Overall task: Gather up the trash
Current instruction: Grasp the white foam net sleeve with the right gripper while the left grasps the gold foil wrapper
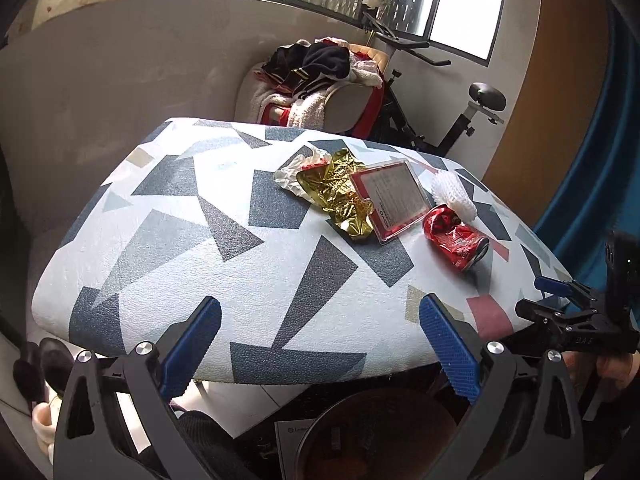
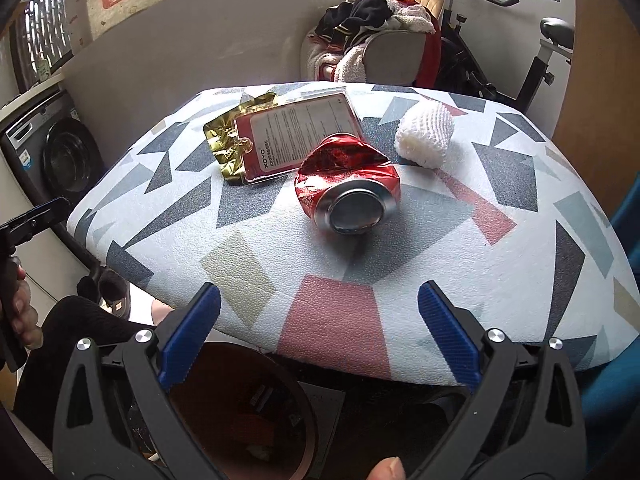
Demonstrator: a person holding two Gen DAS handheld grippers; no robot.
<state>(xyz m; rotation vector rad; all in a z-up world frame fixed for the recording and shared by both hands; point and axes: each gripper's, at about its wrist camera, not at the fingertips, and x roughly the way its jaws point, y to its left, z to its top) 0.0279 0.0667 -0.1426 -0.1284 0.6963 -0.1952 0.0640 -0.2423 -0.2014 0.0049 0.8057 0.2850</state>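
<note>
Both tools (image 1: 320, 344) (image 2: 319, 330) gape wide, holding nothing.

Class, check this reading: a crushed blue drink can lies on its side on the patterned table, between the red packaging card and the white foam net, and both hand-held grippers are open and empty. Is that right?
Not quite: the crushed can is red, not blue, as the right wrist view shows. The rest holds: it lies on its side on the patterned table, between the red packaging card and the white foam net, and the left hand-held gripper and right hand-held gripper are open and empty.

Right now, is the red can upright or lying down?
Lying down. The crushed red can rests on its side on the patterned table, its round silver end facing the right camera.
</note>
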